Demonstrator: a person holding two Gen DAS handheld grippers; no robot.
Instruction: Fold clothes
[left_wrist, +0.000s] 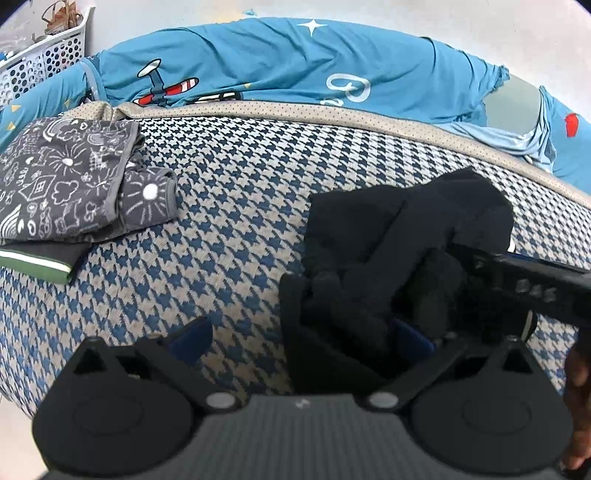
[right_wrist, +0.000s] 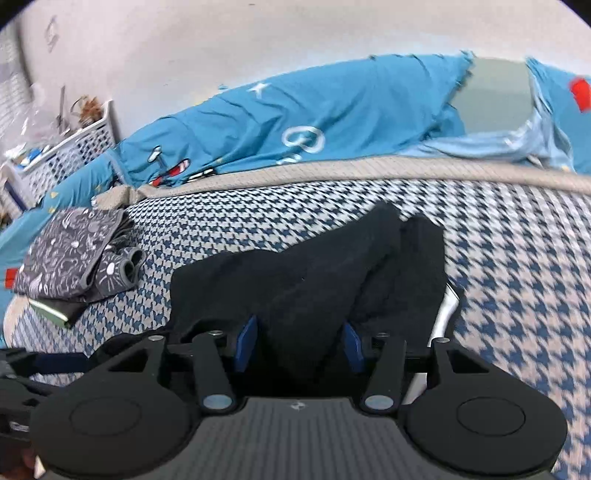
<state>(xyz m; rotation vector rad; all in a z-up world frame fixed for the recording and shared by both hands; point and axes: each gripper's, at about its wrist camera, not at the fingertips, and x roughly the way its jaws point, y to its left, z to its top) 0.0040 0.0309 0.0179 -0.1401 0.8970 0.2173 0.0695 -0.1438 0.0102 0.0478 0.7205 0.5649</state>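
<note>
One black garment (right_wrist: 332, 273) lies bunched on the houndstooth bed cover (left_wrist: 229, 221), its long run heading away from the right gripper (right_wrist: 301, 345), whose half-spread jaws straddle the near fold (whether the pads press it is unclear). The left gripper (left_wrist: 303, 338), wide open, sits just left of it. Two folded pieces (left_wrist: 70, 184) are stacked far left; one blue quilt (left_wrist: 295, 59) lies behind.

My tongs (right_wrist: 299, 347): black plastic w/ blue pads (right_wrist: 246, 343), round hubs, silver pivot pins, ribbed grey base; left set (left_wrist: 299, 336) same.
</note>
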